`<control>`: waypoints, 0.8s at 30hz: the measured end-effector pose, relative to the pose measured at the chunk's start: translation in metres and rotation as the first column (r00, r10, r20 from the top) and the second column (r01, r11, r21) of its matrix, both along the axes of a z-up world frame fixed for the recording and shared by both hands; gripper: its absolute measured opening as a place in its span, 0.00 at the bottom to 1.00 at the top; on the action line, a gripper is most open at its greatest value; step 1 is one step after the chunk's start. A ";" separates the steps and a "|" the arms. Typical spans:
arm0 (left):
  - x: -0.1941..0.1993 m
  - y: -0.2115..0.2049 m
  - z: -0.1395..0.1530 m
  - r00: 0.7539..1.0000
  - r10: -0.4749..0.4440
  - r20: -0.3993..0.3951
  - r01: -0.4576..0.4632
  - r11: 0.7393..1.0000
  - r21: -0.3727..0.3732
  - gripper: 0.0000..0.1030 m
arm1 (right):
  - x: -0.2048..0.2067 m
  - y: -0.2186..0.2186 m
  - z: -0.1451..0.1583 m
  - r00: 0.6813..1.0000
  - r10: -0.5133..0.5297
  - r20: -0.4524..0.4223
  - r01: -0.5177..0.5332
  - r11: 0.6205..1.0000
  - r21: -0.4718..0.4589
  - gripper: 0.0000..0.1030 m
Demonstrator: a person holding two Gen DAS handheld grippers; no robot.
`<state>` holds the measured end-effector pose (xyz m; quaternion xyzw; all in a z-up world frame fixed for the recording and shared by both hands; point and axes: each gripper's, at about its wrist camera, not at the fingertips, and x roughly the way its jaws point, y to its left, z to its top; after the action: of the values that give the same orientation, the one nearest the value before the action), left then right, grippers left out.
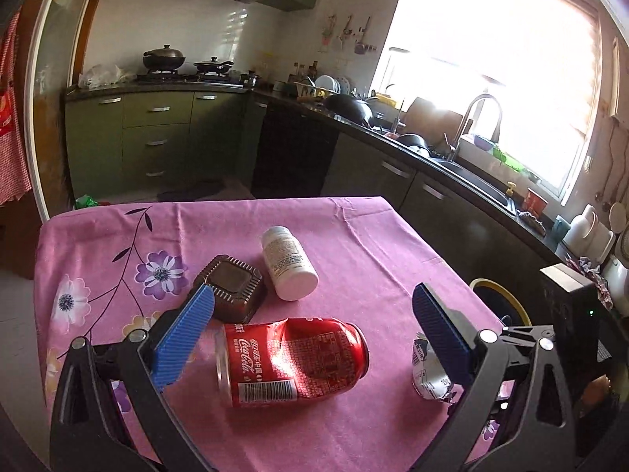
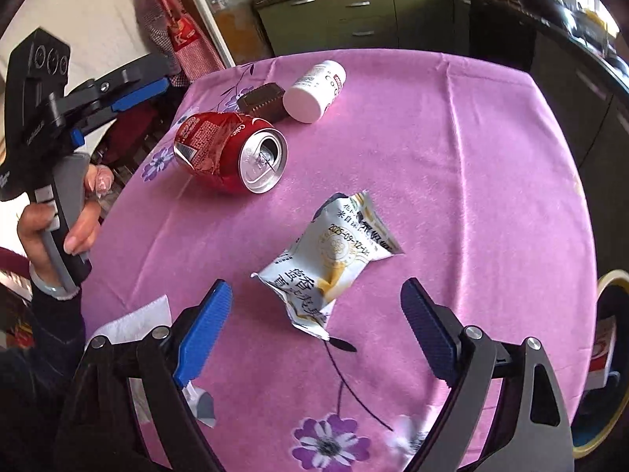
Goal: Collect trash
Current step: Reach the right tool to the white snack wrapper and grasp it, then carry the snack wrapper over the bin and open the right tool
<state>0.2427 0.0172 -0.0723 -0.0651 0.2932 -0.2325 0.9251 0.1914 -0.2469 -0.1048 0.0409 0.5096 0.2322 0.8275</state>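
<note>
Home kitchen: stove pans (image 1: 164,57), sink tap (image 1: 477,118), green cabinets (image 1: 157,137).

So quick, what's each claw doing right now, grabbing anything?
Left gripper: open, empty, above the red can.
Right gripper: open, empty, above the snack wrapper.

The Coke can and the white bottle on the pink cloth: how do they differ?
The Coke can is red printed metal, dented and crumpled along its side; the white bottle is smooth plastic and keeps its shape. The can's top is open, its mouth showing in the right wrist view, while the bottle looks capped. The can lies nearer both grippers; the bottle lies further back, beside a brown tray. Both lie on their sides on the tablecloth, untouched.
</note>
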 end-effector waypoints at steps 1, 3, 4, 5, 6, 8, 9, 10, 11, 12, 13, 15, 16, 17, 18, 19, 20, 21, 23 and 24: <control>0.000 0.000 0.000 1.000 0.002 -0.002 -0.002 1.000 -0.002 0.93 | 0.002 0.002 -0.002 1.000 -0.008 -0.007 0.008 1.000 0.009 0.85; 0.001 0.000 -0.001 1.000 -0.004 -0.008 0.004 1.000 -0.006 0.94 | 0.006 0.008 -0.005 1.000 -0.016 -0.026 0.017 1.000 0.026 0.85; 0.000 -0.001 -0.001 1.000 -0.007 -0.009 0.007 1.000 -0.006 0.94 | 0.009 0.011 -0.007 0.999 -0.021 -0.037 0.022 0.999 0.039 0.85; 0.000 -0.002 -0.002 1.000 -0.011 -0.010 0.011 1.000 -0.005 0.94 | 0.014 0.016 -0.008 0.999 -0.024 -0.046 0.026 0.999 0.047 0.85; -0.001 -0.004 -0.002 1.000 -0.017 -0.011 0.017 1.000 -0.002 0.94 | 0.018 0.018 -0.009 0.998 -0.033 -0.052 0.035 0.998 0.050 0.85; -0.003 -0.006 -0.002 1.000 -0.024 -0.006 0.024 1.000 0.003 0.94 | 0.022 0.019 -0.007 0.997 -0.048 -0.059 0.052 0.997 0.056 0.85; -0.003 -0.007 -0.003 1.000 -0.029 -0.006 0.029 1.000 0.006 0.94 | 0.021 0.017 -0.005 0.997 -0.056 -0.059 0.060 0.997 0.058 0.84; -0.003 -0.009 -0.003 0.999 -0.033 -0.006 0.033 0.999 0.009 0.94 | 0.025 0.018 -0.004 0.996 -0.065 -0.058 0.068 0.996 0.051 0.81; -0.004 -0.010 -0.003 0.999 -0.034 -0.006 0.034 0.999 0.011 0.94 | 0.027 0.019 -0.004 0.996 -0.072 -0.059 0.075 0.997 0.036 0.78; -0.005 -0.010 -0.004 0.999 -0.036 -0.007 0.036 0.999 0.012 0.94 | 0.030 0.021 -0.005 0.995 -0.078 -0.064 0.080 0.997 0.021 0.70; -0.005 -0.011 -0.004 0.999 -0.038 -0.009 0.038 0.999 0.012 0.94 | 0.032 0.022 -0.007 0.995 -0.079 -0.069 0.080 0.997 0.012 0.65; -0.005 -0.011 -0.005 0.999 -0.040 -0.013 0.040 0.999 0.008 0.94 | 0.034 0.025 -0.010 0.994 -0.083 -0.067 0.081 0.996 -0.026 0.56; -0.005 -0.010 -0.005 0.999 -0.040 -0.014 0.041 0.999 0.007 0.94 | 0.034 0.027 -0.011 0.994 -0.084 -0.064 0.081 0.996 -0.038 0.50; -0.005 -0.010 -0.005 0.999 -0.040 -0.014 0.040 0.999 0.005 0.94 | 0.034 0.028 -0.013 0.995 -0.081 -0.061 0.078 0.996 -0.050 0.47; -0.005 -0.010 -0.005 0.999 -0.041 -0.014 0.041 0.999 0.006 0.94 | 0.034 0.028 -0.014 0.995 -0.079 -0.061 0.076 0.995 -0.059 0.41; -0.005 -0.010 -0.005 0.999 -0.041 -0.014 0.041 0.999 0.007 0.94 | 0.033 0.028 -0.015 0.995 -0.079 -0.057 0.075 0.995 -0.062 0.40; -0.005 -0.010 -0.004 0.999 -0.041 -0.013 0.041 0.999 0.006 0.94 | 0.032 0.028 -0.015 0.996 -0.079 -0.049 0.076 0.995 -0.066 0.40; -0.005 -0.010 -0.004 0.999 -0.041 -0.012 0.041 0.999 0.005 0.94 | 0.030 0.027 -0.014 0.996 -0.080 -0.042 0.076 0.995 -0.072 0.39; -0.005 -0.010 -0.004 0.999 -0.042 -0.012 0.042 0.999 0.005 0.94 | 0.027 0.023 -0.010 0.996 -0.081 -0.025 0.079 0.994 -0.069 0.39; -0.005 -0.010 -0.004 0.999 -0.040 -0.013 0.040 0.999 0.007 0.94 | 0.025 0.021 -0.007 0.996 -0.083 -0.022 0.082 0.995 -0.065 0.39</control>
<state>0.2381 0.0070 -0.0765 -0.0574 0.3011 -0.2496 0.9186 0.2168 -0.2255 -0.1123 0.0382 0.5246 0.1809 0.8310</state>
